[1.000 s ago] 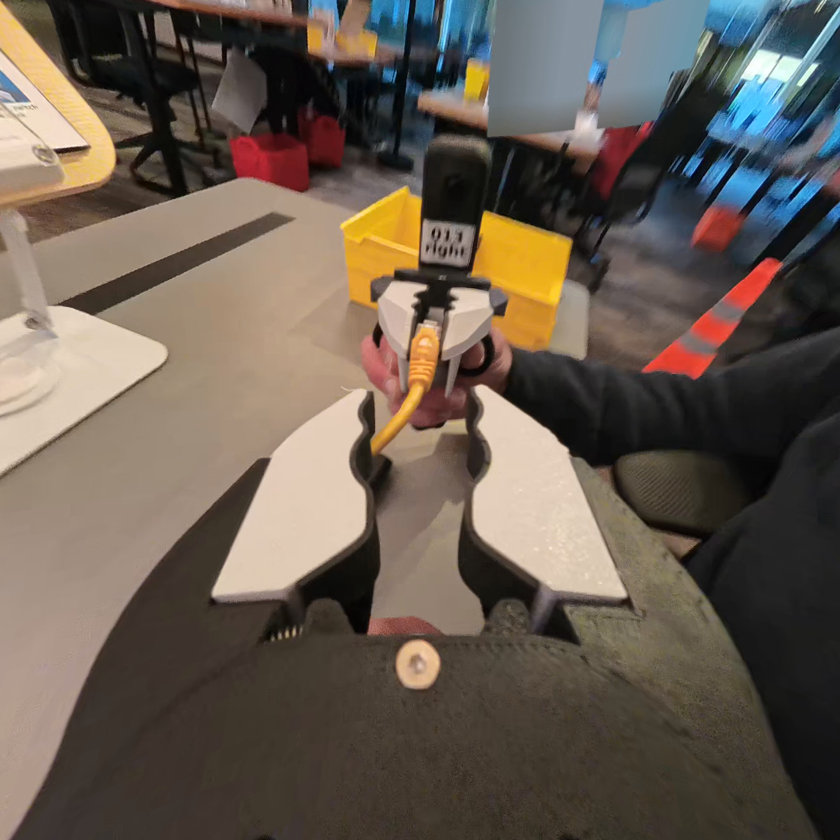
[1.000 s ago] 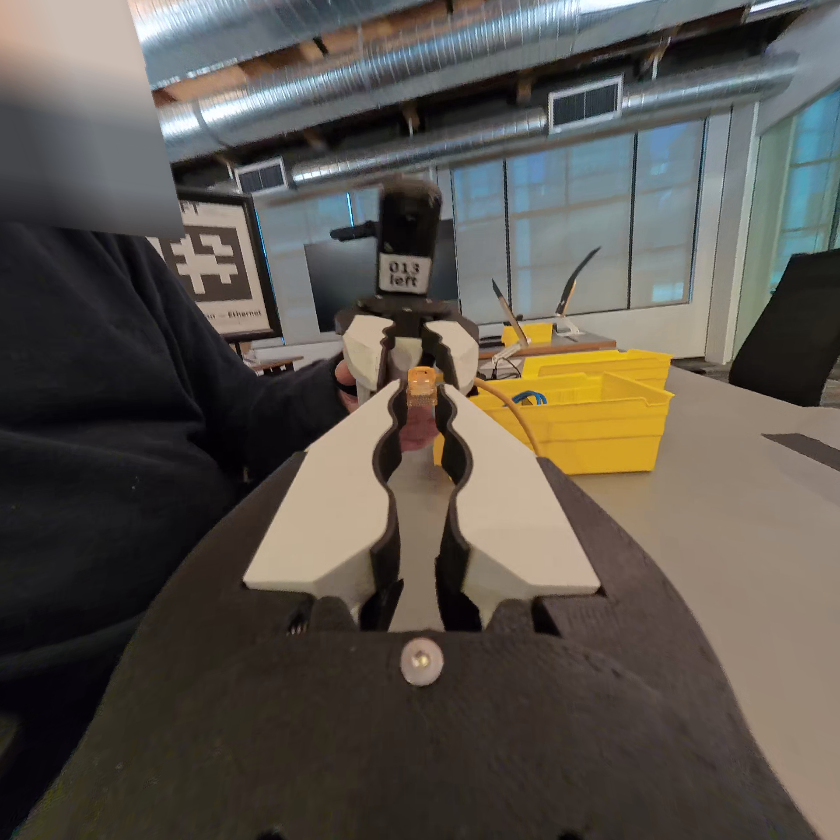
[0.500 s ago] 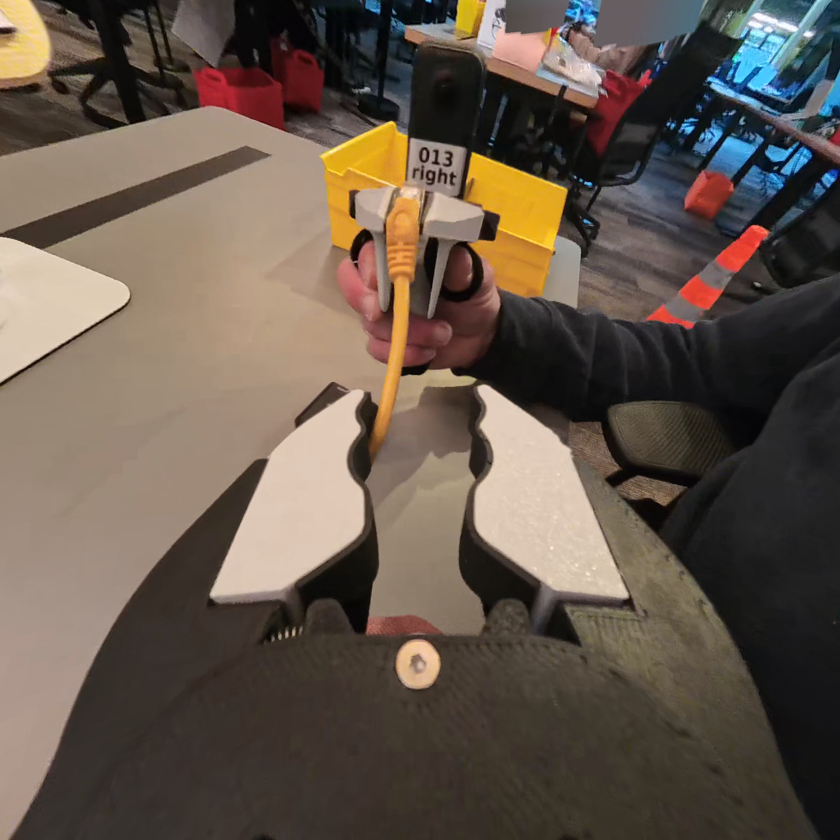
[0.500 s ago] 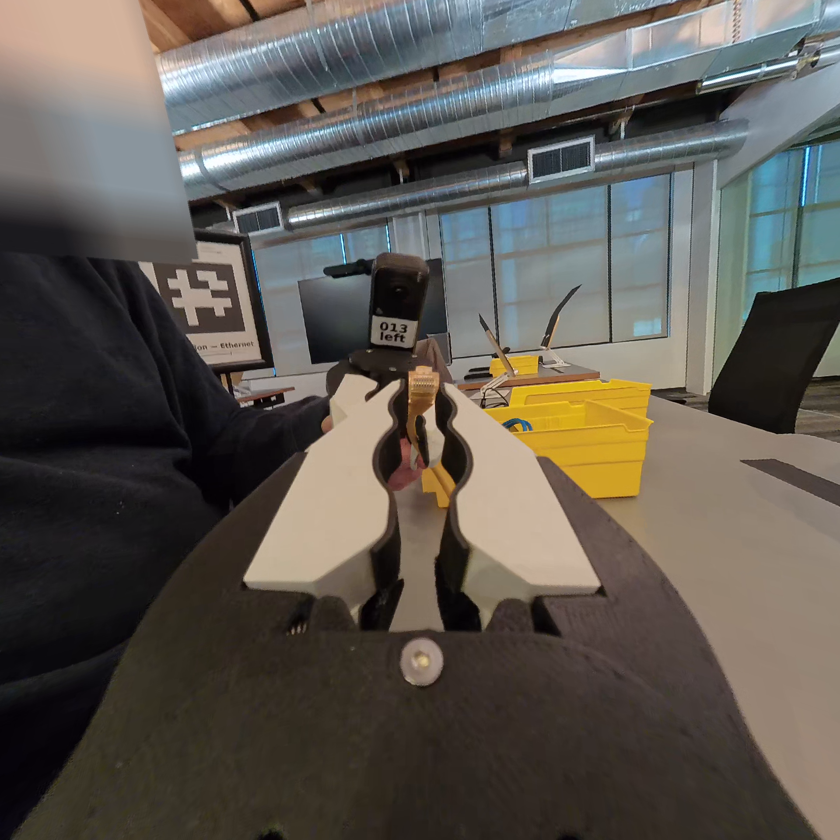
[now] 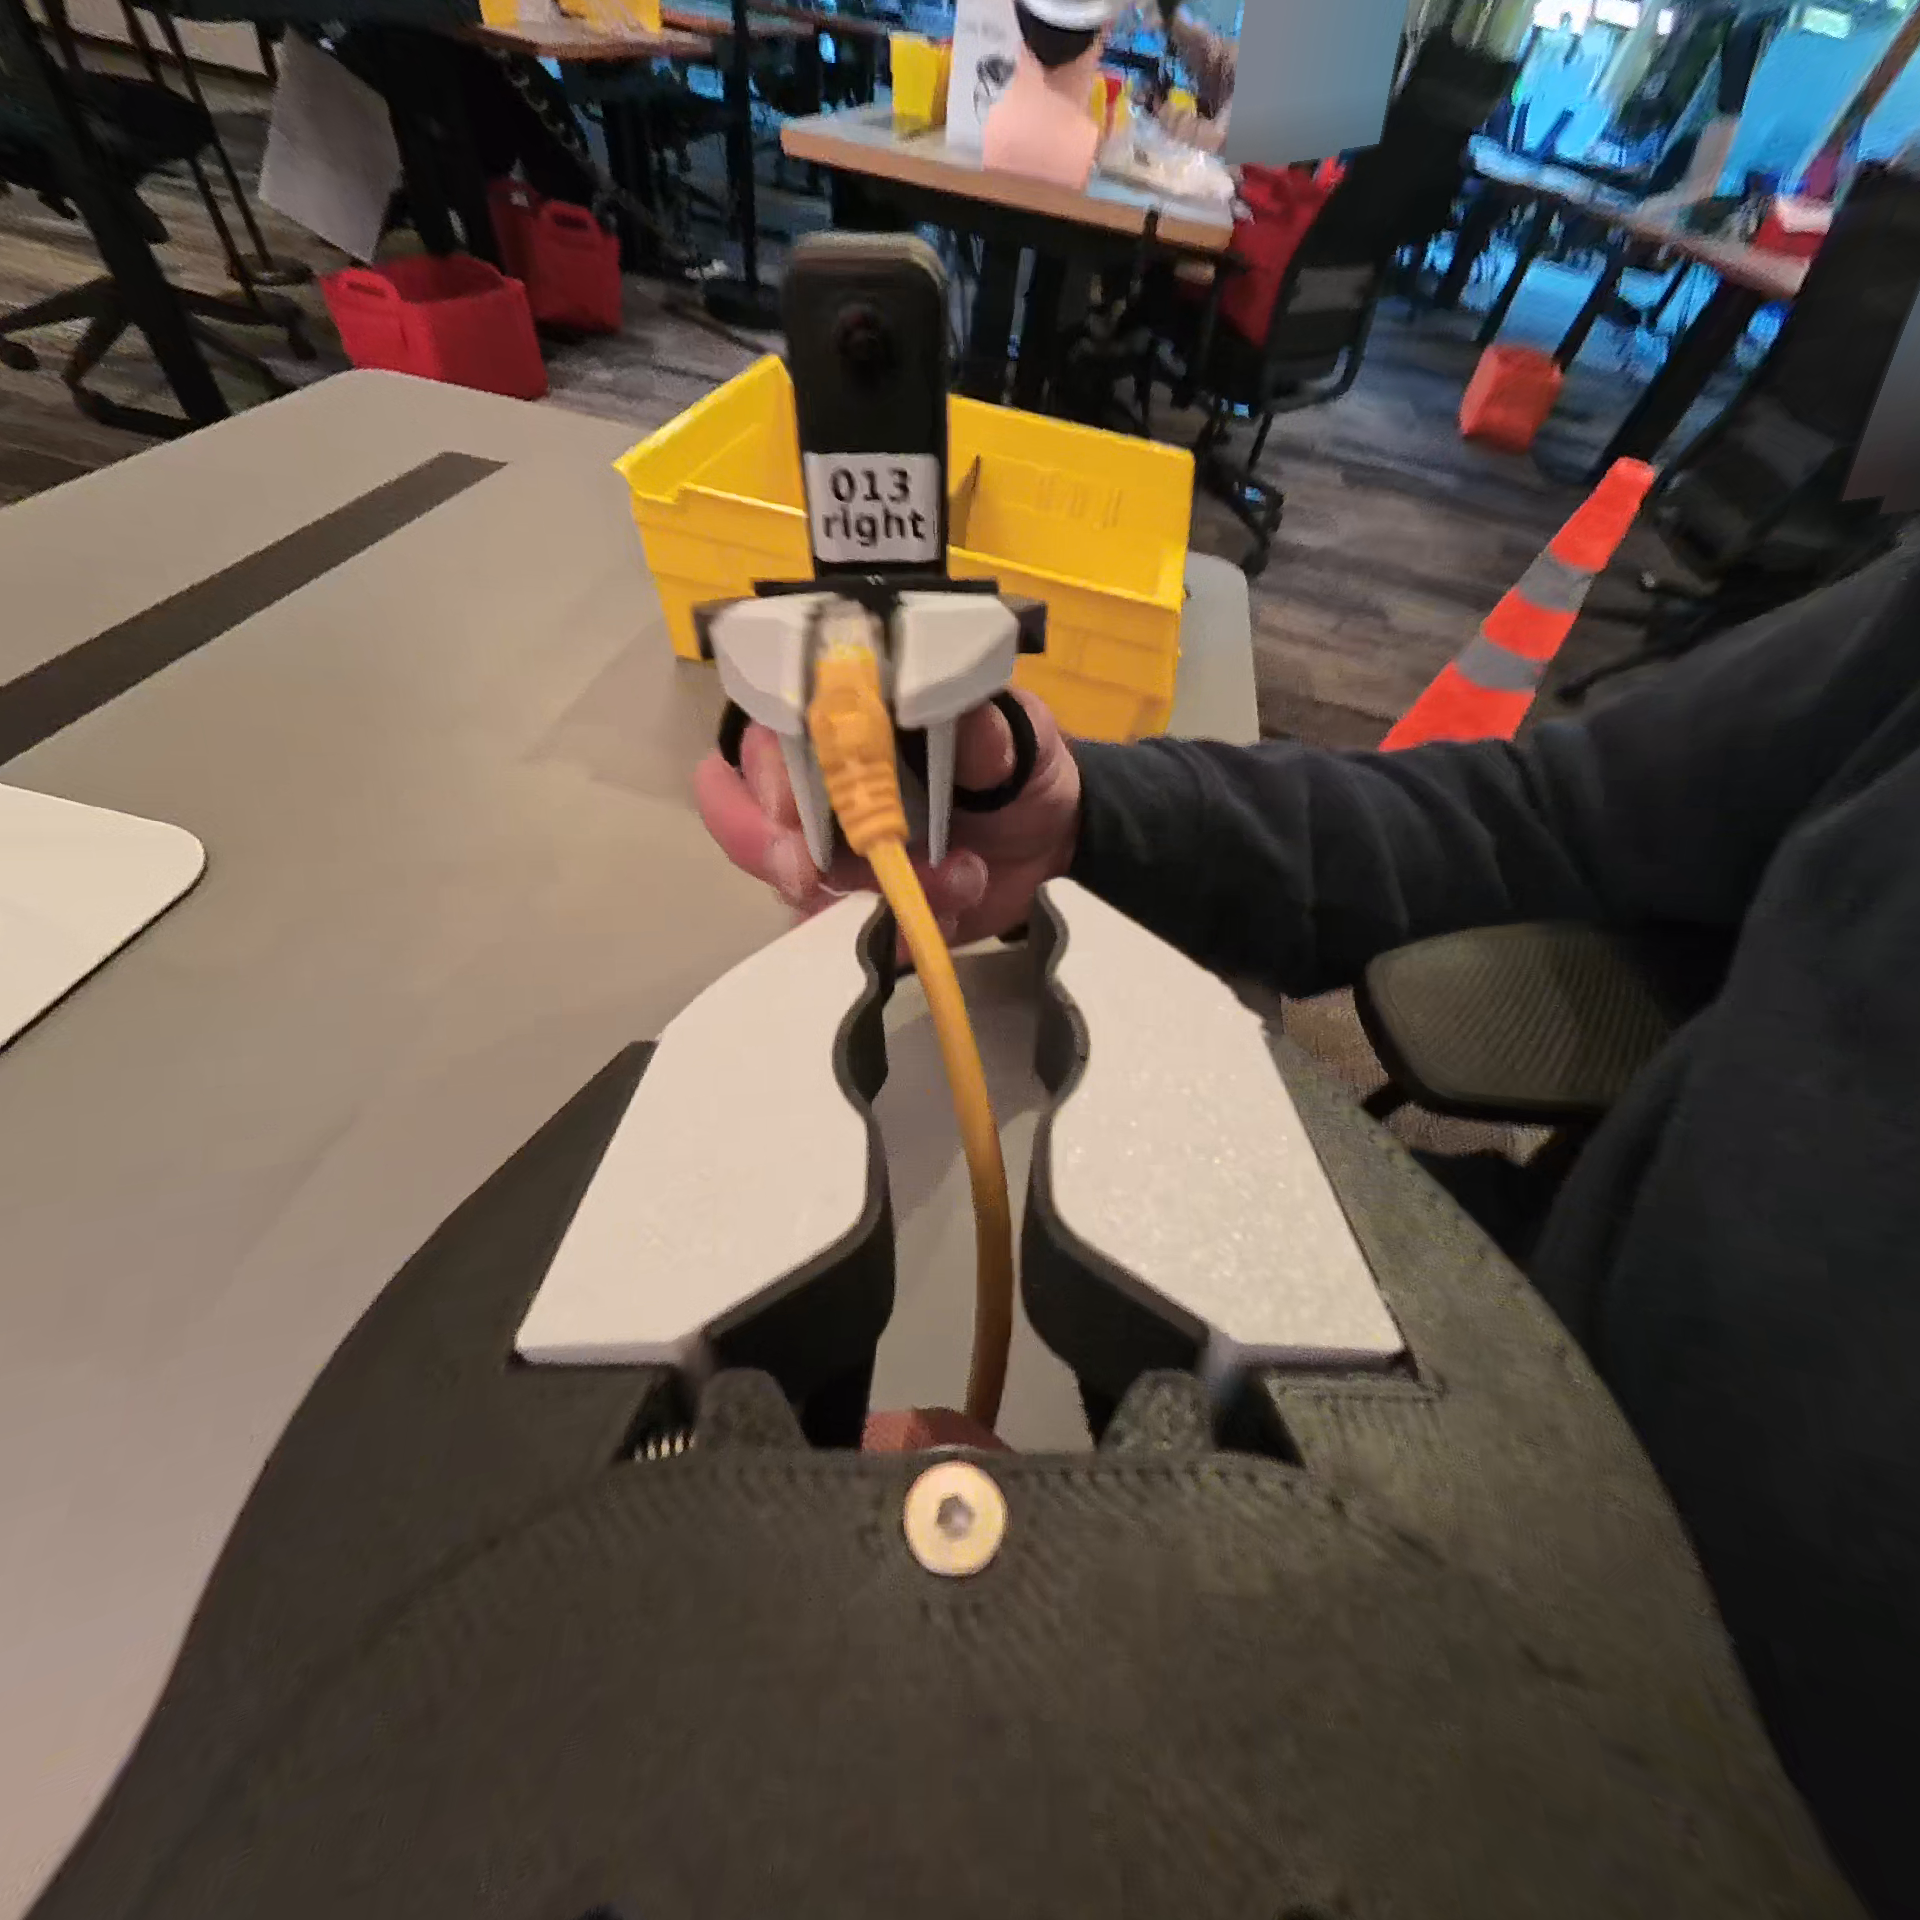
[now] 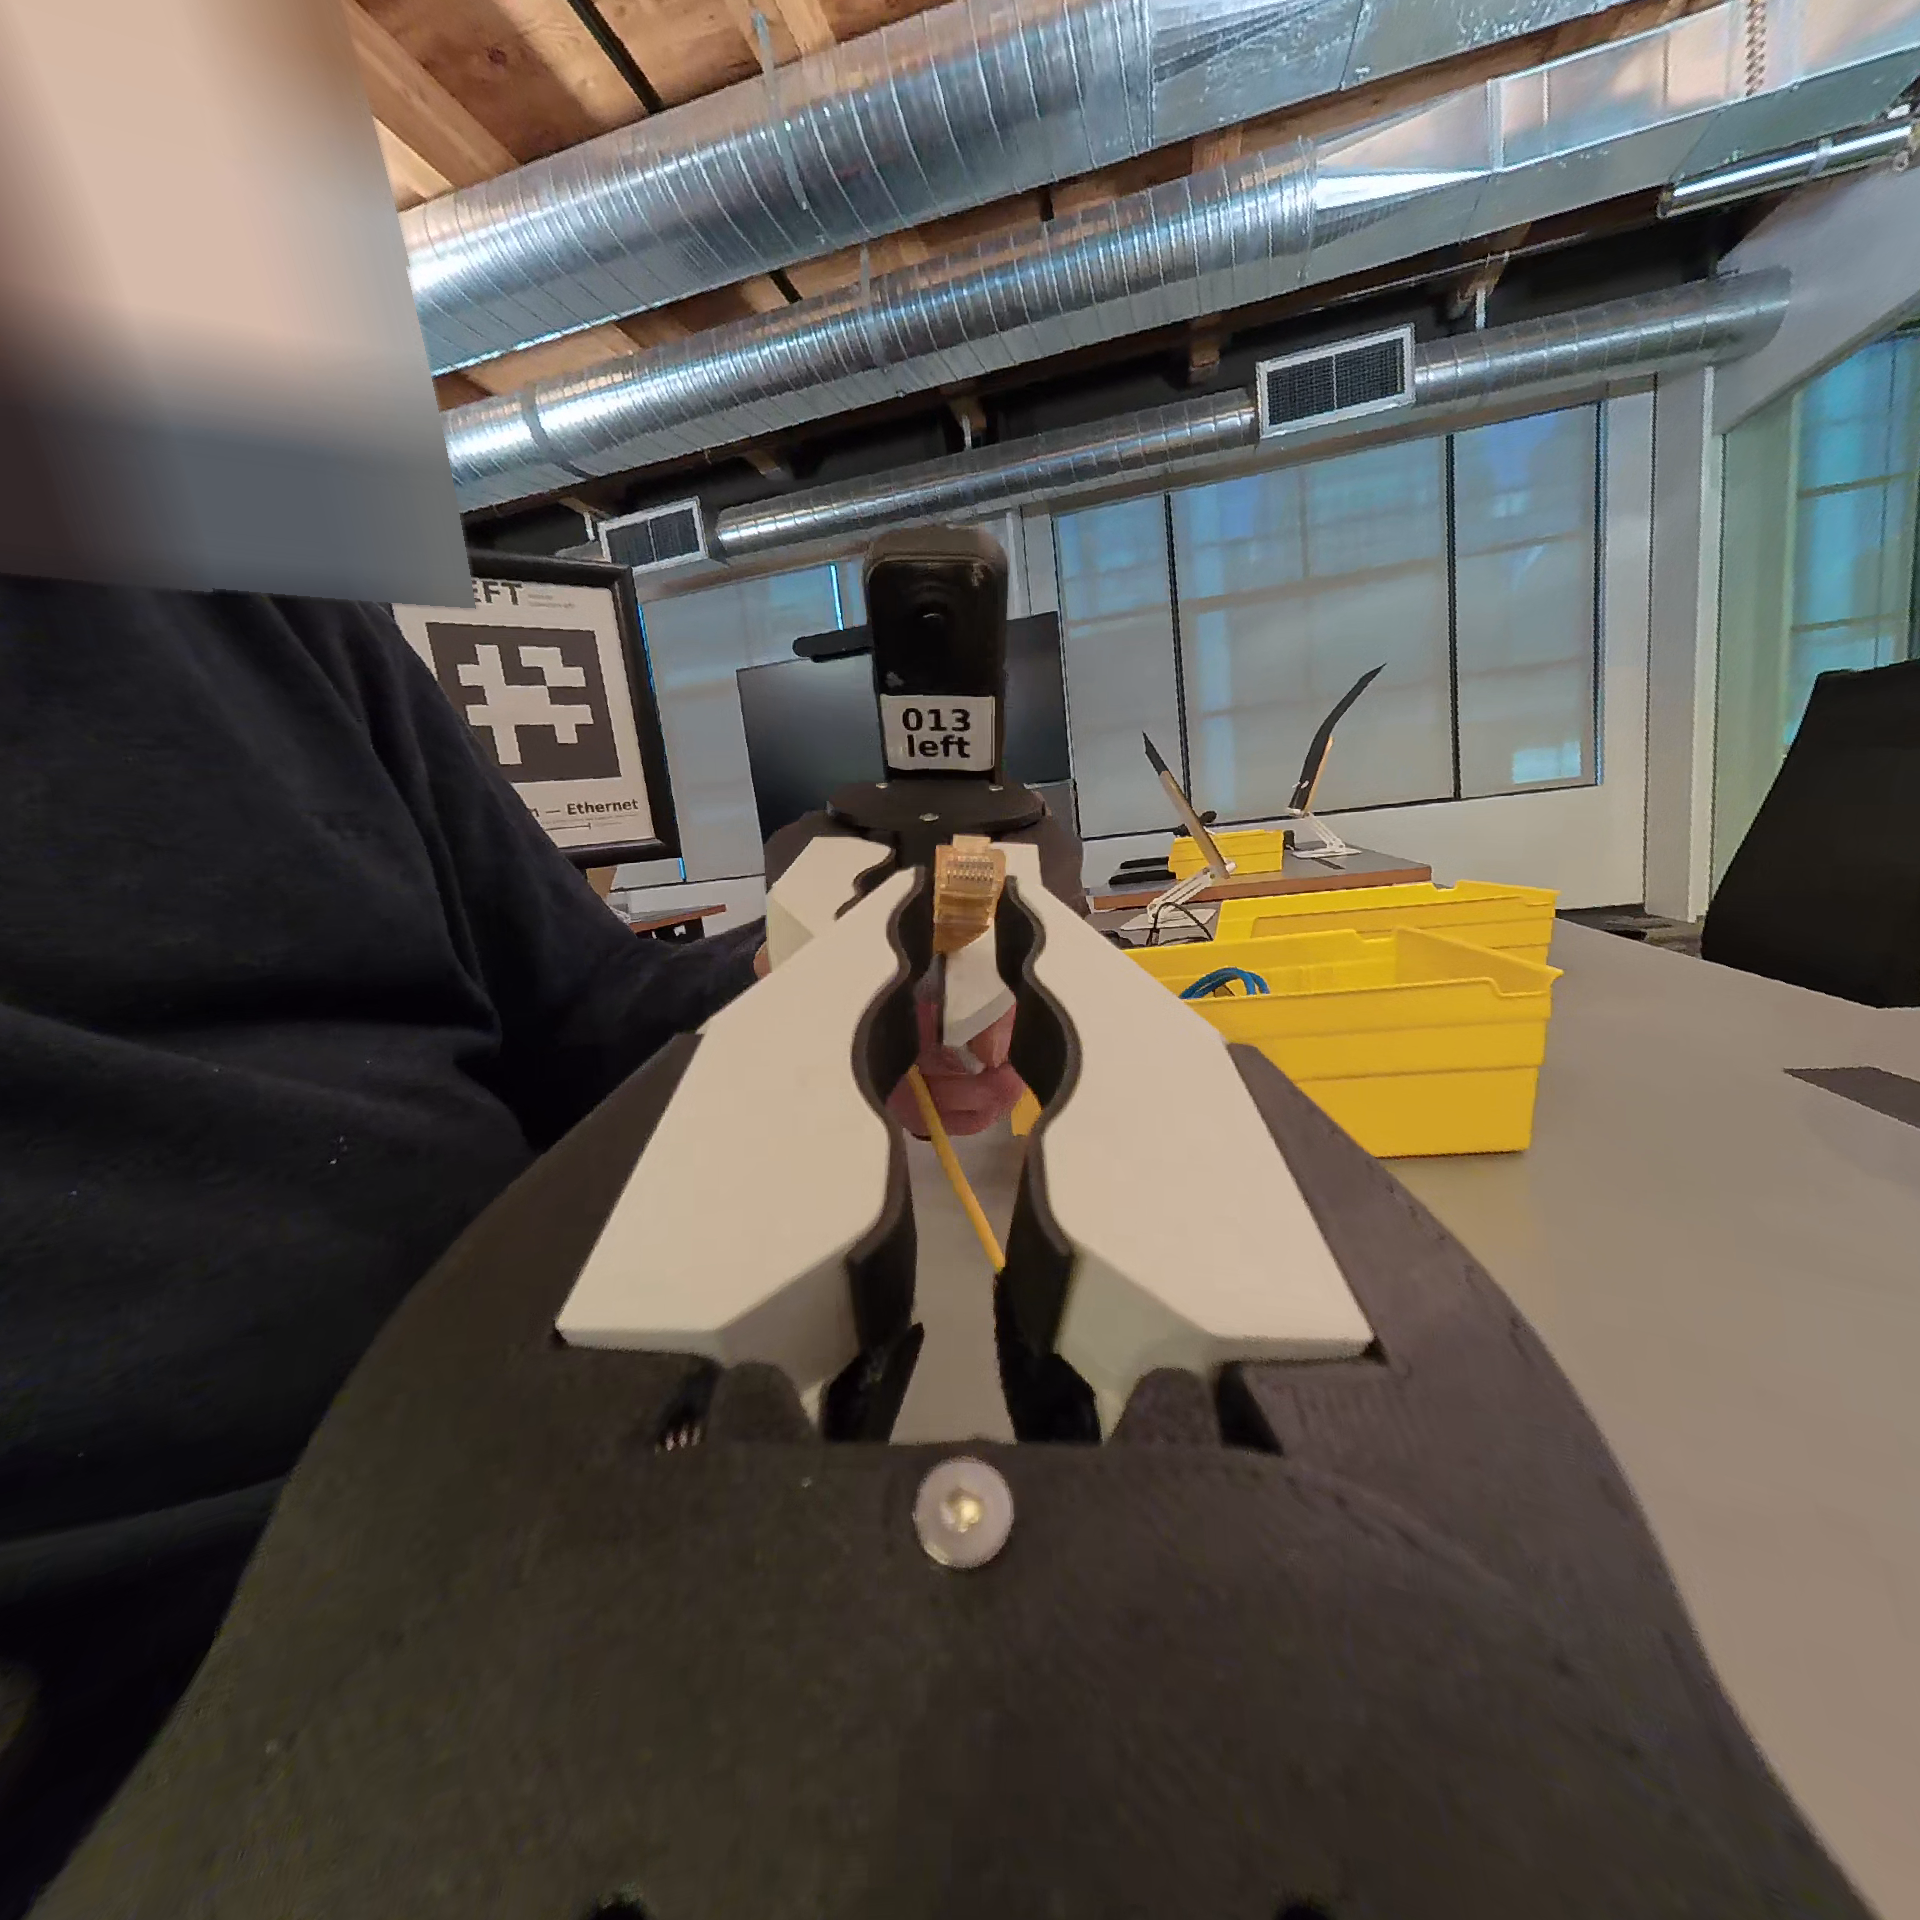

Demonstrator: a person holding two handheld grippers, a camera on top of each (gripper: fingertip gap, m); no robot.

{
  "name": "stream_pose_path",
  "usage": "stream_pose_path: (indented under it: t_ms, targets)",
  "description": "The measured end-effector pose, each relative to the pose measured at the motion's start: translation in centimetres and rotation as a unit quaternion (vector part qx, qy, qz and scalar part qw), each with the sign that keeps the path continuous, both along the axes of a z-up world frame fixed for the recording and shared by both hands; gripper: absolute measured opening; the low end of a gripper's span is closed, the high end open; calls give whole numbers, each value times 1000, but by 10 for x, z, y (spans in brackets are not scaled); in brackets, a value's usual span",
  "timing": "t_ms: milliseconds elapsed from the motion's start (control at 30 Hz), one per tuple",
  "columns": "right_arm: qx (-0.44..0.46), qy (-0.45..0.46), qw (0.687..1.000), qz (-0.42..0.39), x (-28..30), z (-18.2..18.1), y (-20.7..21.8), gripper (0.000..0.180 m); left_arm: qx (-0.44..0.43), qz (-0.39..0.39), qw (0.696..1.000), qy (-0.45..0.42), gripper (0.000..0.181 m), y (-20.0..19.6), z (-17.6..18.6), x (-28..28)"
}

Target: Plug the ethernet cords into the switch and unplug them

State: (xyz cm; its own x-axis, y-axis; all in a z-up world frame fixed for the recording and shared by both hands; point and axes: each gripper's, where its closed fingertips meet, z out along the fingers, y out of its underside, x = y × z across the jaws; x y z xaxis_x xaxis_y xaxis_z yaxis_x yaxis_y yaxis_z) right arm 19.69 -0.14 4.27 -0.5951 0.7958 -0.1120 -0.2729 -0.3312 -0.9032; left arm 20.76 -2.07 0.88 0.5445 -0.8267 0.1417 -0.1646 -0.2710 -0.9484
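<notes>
A yellow ethernet cord (image 5: 961, 1060) runs from the right gripper (image 5: 847, 665) back through the gap between my left gripper's (image 5: 956, 925) fingers without being pinched. The left gripper is open. In the right wrist view the right gripper (image 6: 961, 894) is shut on the cord's plug (image 6: 966, 883), which sticks up past the fingertips. The left gripper (image 6: 935, 831) faces it just behind, and the thin cord (image 6: 961, 1184) hangs below. The two grippers point at each other above the grey table (image 5: 364, 987). No switch is in view.
A yellow bin (image 5: 1060, 540) stands behind the right gripper near the table's far edge. A white pad (image 5: 73, 914) lies at the left. Stacked yellow bins (image 6: 1403, 1039) stand on the table. A person's dark sleeve (image 5: 1403, 810), a chair (image 5: 1507, 1018) and an orange cone (image 5: 1527, 623) are at the right. Both grippers' tips are close together, under 4 cm apart.
The right gripper with the plug has come closer to the left gripper. The cord, which lay beside the left finger, now runs down the middle of the left gripper's gap.
</notes>
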Motion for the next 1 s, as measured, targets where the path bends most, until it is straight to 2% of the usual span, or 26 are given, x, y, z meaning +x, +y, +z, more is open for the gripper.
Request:
stream_pose_path:
  t_ms: [200,300,467,633,833,1000]
  targets:
    - [-18,12,1000,-3,1,3,2,10,31,53,995,-74,6,17,9,-1]
    - [-32,17,999,-1,2,3,4,10,66,87,992,-68,6,21,10,-1]
    - [-50,34,998,9,4,10,0,10,108,113,982,-107,5,18,18,0]
    - [-66,50,996,17,5,15,-4,10,150,127,970,-143,13,12,25,4]
    - [-67,55,996,17,5,17,-6,10,163,143,961,-170,6,12,27,1]
    - [-72,54,996,16,5,16,-5,10,164,145,959,-182,14,14,34,-4]
